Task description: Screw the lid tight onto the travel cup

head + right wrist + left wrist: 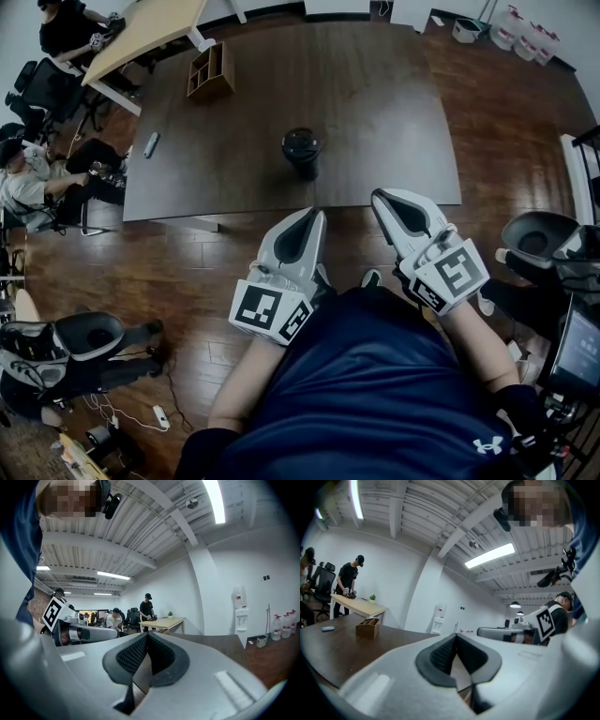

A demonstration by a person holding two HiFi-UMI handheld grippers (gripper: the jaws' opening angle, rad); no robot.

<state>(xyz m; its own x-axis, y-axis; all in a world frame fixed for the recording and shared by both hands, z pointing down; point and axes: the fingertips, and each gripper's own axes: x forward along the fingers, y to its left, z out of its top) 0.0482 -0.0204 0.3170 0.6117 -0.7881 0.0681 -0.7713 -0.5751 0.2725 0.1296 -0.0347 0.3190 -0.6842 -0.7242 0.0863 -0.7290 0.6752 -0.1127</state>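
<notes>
travel cup (301, 150): 1 | table (375, 103): 1 | left gripper (315, 215), right gripper (379, 196): closed

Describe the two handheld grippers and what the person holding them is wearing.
Both the left gripper and right gripper are light grey moulded shells with dark ribbed pads lining the jaws. Each carries a white cube with black square markers. The person wears a navy short-sleeved shirt with a white logo.

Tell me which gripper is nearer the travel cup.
Left. The left gripper sits just short of the travel cup, on the person's side; the right gripper is farther off to its right. Neither touches it.
</notes>
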